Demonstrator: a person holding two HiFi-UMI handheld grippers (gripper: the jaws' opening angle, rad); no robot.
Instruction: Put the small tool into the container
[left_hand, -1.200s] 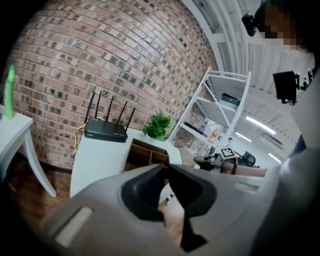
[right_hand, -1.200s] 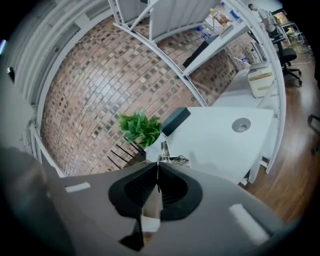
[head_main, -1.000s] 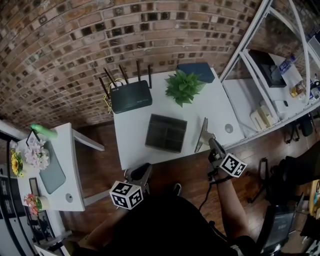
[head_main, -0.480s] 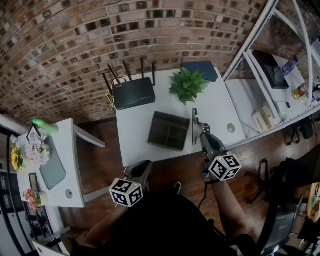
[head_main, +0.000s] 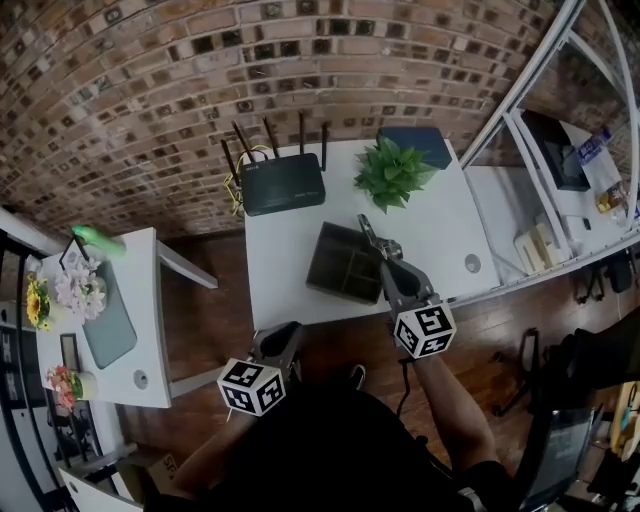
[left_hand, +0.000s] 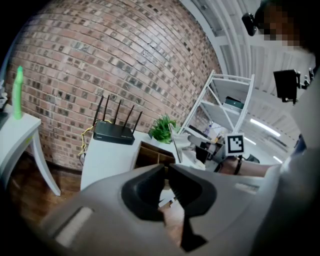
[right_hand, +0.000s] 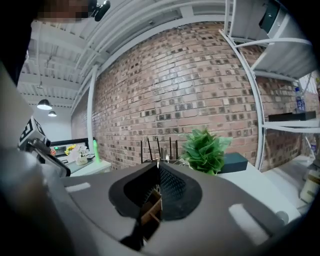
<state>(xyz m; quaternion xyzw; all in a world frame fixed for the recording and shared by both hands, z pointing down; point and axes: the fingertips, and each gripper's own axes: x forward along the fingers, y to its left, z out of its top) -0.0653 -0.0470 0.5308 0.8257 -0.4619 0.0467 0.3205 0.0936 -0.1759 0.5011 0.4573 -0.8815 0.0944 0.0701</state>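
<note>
I am pinching the tool (head_main: 367, 230) tight in the right gripper (head_main: 385, 262), its tip poking beyond my fingertips over the container (head_main: 328, 262); the left gripper (head_main: 284, 338) is hanging with fingers nearly together, empty.

The wall (head_main: 150, 80) across the top of the frame is rough, matt red-brown brick. The table (head_main: 275, 270) at centre has a smooth, matt white top. The floor (head_main: 215, 310) at lower left is dark wood with a slight sheen. The router (head_main: 283, 185) looks like matt black plastic, the small tool (head_main: 370, 233) like dull grey metal, and the container (head_main: 335, 265) like dark, matt wood.
</note>
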